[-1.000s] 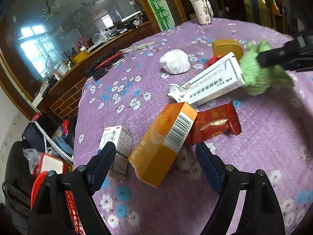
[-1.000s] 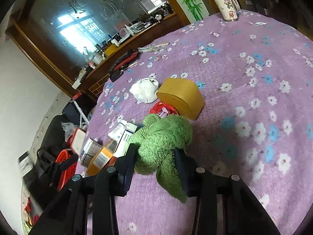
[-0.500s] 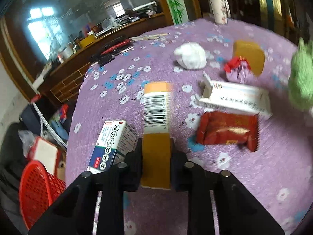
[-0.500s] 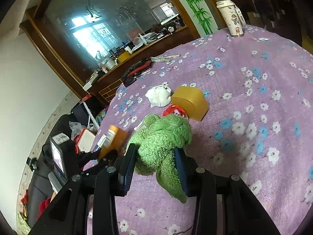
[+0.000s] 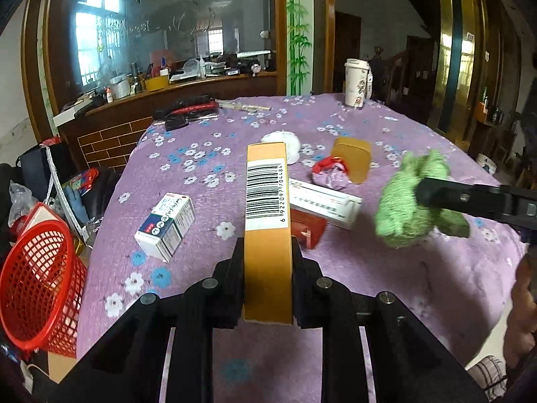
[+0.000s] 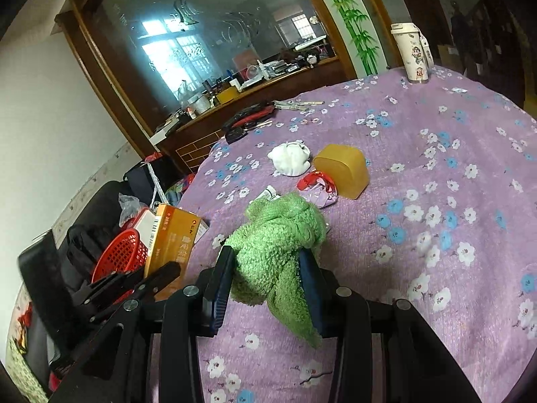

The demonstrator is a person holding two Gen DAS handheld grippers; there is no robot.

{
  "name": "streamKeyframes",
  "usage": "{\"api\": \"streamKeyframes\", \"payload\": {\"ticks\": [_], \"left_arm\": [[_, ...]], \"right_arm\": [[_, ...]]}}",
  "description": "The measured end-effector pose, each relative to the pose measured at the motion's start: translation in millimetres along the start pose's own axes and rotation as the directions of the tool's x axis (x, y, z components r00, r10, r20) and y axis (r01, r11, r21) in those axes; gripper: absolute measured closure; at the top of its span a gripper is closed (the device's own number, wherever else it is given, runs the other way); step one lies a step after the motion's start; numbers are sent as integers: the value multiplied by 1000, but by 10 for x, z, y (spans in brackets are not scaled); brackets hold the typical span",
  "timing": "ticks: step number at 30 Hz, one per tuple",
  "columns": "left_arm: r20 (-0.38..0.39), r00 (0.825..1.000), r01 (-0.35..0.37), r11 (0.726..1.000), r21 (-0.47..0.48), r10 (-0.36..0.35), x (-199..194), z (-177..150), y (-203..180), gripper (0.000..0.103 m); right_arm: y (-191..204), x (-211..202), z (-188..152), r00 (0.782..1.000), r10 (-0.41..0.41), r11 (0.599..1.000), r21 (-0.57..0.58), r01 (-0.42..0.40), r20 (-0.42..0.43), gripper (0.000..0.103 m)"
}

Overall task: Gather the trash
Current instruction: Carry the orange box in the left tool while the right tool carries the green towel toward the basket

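Orange carton: an orange carton (image 5: 267,221) is clamped between the closed jaws of the left gripper (image 5: 267,258), barcode side up, lifted clear of the purple floral tablecloth (image 5: 386,268).
Long axis: the carton's length is seen running straight out along the fingers, away from the camera.
Basket: a red mesh basket (image 5: 37,285) is seen below the table edge, to the left of the held carton and lower; the coming drop is judged to turn on a swing leftward and down.
Nearer hand: the left gripper is placed nearer the basket than the right.
Right gripper: a green cloth (image 6: 278,245) is pinched at a narrow gap by the right gripper (image 6: 268,275), over the tablecloth.
Left behind: a blue-and-white box (image 5: 166,223), a long white box (image 5: 325,205) and a white wad (image 5: 283,144) are seen lying on the table.
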State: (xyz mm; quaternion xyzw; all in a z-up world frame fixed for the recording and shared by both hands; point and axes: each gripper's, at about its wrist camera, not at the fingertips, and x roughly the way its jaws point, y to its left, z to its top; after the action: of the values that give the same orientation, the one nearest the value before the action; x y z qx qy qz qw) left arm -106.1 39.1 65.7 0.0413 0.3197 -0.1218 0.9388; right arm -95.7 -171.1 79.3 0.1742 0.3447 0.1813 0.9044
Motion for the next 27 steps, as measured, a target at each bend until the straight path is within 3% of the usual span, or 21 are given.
{"api": "streamKeyframes", "payload": {"ticks": [3,10,14,17,22,27], "left_arm": [[1,1000,14,1000,-20,-14,-69,-36,-10,82],[-9,1000,12,999,-31,-13,-100,-66,6,82],[-26,1000,7,999,-37,-8,-56,-86,42,82],[-38,999,2,999,-47,-3,-24,-109,86,82],[-39,999,11,998,-62,-13,11,-126,148,82],[-32,999,19,998,-63,-21,9,-130,159,82]], "right_arm": [[10,-51,-17,1000,-1,1000,-7,1,11,68],[25,-120,-25,1000,1,1000,-24,0,14,70],[-117,-171,-1,1000,1,1000,28,-2,14,70],[-262,-156,15,1000,10,996,84,-10,-1,39],[-345,23,-71,997,32,991,134,-22,-76,34],[-188,310,-200,989,26,995,95,-13,-144,29]]}}
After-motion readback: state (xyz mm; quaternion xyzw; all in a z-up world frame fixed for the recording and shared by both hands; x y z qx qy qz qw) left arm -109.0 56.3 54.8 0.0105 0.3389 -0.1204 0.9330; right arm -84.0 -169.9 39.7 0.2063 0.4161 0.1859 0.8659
